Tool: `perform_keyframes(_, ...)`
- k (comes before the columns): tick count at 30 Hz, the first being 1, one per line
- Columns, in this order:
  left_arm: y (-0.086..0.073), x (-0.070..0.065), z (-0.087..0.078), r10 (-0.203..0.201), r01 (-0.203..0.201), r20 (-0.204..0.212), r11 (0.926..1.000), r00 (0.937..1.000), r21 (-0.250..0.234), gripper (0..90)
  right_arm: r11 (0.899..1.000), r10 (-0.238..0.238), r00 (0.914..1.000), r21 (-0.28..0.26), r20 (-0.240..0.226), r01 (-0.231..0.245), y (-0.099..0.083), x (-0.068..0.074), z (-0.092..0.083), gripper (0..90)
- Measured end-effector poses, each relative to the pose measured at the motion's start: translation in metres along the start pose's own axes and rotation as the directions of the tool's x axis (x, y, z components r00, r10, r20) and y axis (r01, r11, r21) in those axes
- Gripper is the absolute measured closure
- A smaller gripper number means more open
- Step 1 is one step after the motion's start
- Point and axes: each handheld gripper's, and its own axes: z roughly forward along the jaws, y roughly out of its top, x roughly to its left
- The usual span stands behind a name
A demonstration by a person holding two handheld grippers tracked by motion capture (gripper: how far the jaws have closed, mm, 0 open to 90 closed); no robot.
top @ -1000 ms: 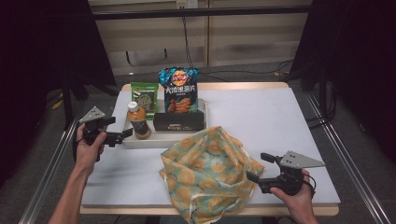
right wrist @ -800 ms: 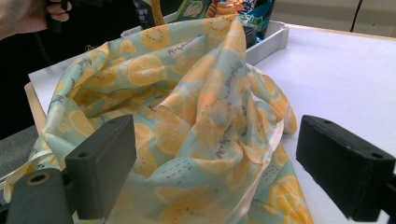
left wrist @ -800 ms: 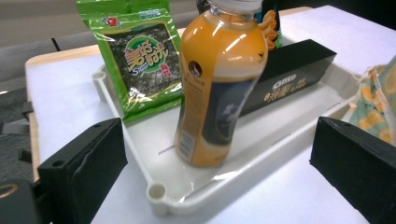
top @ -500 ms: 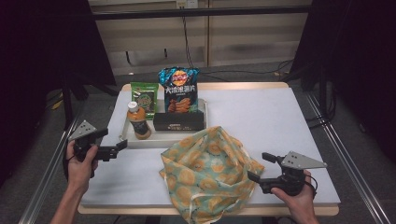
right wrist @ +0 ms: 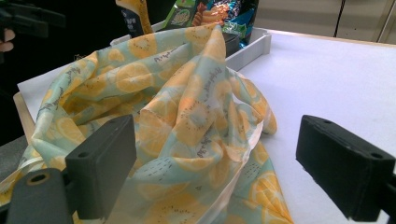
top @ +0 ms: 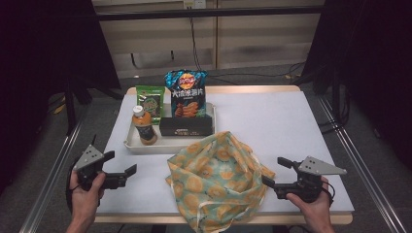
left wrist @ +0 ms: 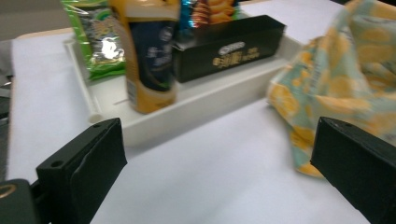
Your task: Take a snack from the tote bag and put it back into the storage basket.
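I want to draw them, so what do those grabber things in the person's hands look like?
Both are black. The left gripper and right gripper each have two blocky black jaws with small round holes, and a grey three-cornered plate on top. A black cable trails from the right one. The forearms are bare, no sleeves.

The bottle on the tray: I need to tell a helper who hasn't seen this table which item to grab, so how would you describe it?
On the white table stands a shallow white tray, beyond the lemon-print cloth bag. The bottle stands upright at the tray's front left corner, in front of the green packet. It alone is a drink: white cap, orange contents, dark label.
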Motion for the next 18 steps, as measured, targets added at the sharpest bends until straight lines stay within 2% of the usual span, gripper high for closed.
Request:
perform_keyframes(3, -0.005, -0.011, -0.002, -0.003, 0.004, 0.013, 0.9999, 0.9999, -0.015, 2.6, 1.0, 0.001, 1.0, 0.0, -0.002, -0.001, 0.0, 0.0, 0.0, 11.6)
perform_keyframes(4, -0.006, -0.015, -0.001, -0.023, 0.024, 0.012, 0.9994, 0.9997, -0.026, 2.7, 1.0, 0.004, 1.0, -0.001, 0.001, -0.004, 0.0, 0.0, 0.0, 11.6)
perform_keyframes(6, -0.009, -0.02, 0.0, -0.032, 0.033, 0.019, 0.999, 0.9993, -0.03, 2.9, 1.0, 0.003, 1.0, -0.002, 0.0, -0.003, 0.0, 0.0, 0.0, 11.6)
perform_keyframes(10, -0.015, -0.033, 0.001, -0.062, 0.066, 0.063, 0.9962, 0.9961, -0.057, 2.6, 1.0, 0.002, 1.0, 0.0, 0.003, -0.002, 0.0, 0.0, -0.002, 11.6)
perform_keyframes(12, -0.02, -0.038, 0.003, -0.028, 0.033, 0.065, 0.9968, 0.9975, -0.073, 2.6, 1.0, 0.003, 1.0, -0.006, 0.006, -0.003, 0.0, -0.001, -0.002, 11.6)
perform_keyframes(14, -0.023, -0.039, 0.006, -0.001, 0.009, 0.117, 0.9976, 0.9931, -0.069, 2.6, 1.0, 0.003, 0.9999, -0.003, 0.011, -0.003, 0.0, -0.001, -0.003, 11.6)
perform_keyframes(18, -0.022, -0.044, 0.01, -0.019, 0.026, 0.09, 0.9965, 0.9958, -0.08, 2.2, 1.0, -0.002, 0.9999, -0.006, 0.015, 0.002, 0.0, -0.001, -0.003, 11.6)
